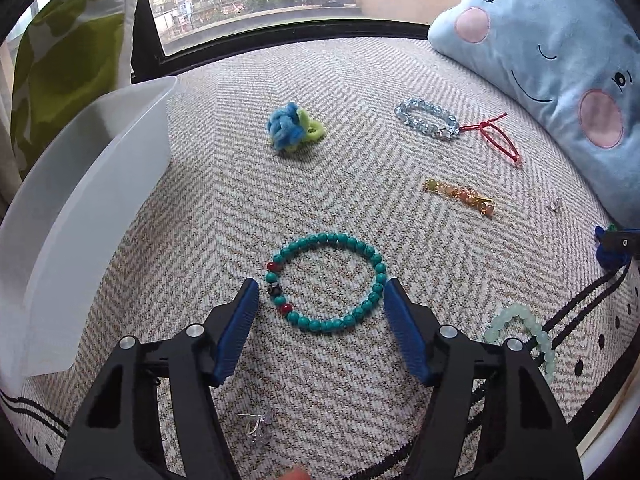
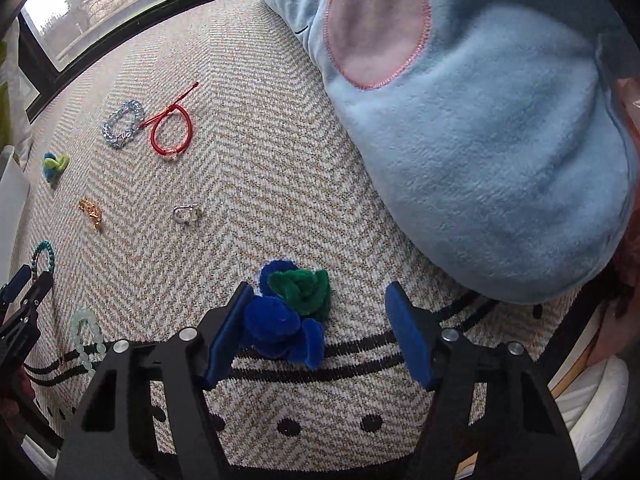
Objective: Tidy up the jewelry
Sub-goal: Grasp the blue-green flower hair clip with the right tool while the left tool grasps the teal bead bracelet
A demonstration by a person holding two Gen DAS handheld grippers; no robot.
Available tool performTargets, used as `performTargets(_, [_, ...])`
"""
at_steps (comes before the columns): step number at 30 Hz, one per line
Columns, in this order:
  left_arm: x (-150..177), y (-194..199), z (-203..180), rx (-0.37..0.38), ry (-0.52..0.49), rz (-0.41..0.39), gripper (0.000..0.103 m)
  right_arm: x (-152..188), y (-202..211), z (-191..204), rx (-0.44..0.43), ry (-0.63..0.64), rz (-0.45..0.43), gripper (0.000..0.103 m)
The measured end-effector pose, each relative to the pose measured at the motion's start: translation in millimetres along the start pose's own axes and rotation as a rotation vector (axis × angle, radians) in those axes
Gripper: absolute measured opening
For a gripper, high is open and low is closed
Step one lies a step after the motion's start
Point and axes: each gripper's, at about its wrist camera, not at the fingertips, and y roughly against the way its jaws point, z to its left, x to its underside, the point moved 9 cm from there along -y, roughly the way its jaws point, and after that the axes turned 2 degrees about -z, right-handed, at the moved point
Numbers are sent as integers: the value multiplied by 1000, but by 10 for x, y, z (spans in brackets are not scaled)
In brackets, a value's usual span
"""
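Observation:
My left gripper (image 1: pixel 320 292) is open, its blue pads on either side of a turquoise bead bracelet (image 1: pixel 378 268) lying flat on the herringbone cushion (image 1: pixel 240 184). My right gripper (image 2: pixel 318 298) is open around a dark blue and green fuzzy flower piece (image 2: pixel 288 312), whose left side touches the left pad. Other jewelry lies scattered: a blue-green fuzzy ring (image 1: pixel 294 126), a clear blue bead bracelet (image 1: pixel 426 120), a red cord bracelet (image 1: pixel 500 140), an orange bead piece (image 1: pixel 460 196), a pale green bead bracelet (image 1: pixel 520 328), and a silver ring (image 2: pixel 186 213).
A white plastic bin (image 1: pixel 80 216) stands at the left of the cushion. A light blue plush pillow (image 2: pixel 480 120) lies along the right side. A window frame (image 1: pixel 280 36) runs behind. Small silver earrings (image 1: pixel 256 426) lie near the cushion's front edge.

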Motion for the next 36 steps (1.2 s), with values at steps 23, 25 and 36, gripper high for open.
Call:
performTargets(23, [-59,-33,-219,95,-60,2,31,-43,-44,141,-41,-11,36,39])
performTargets(25, [-70,-38,-202,104,-47,5,9,-35,-54,194,-60,-2,41,33])
performTargets(36, [-103,-10,-131,150,0,7,6,-56,-1,355,-94,-14,14,28])
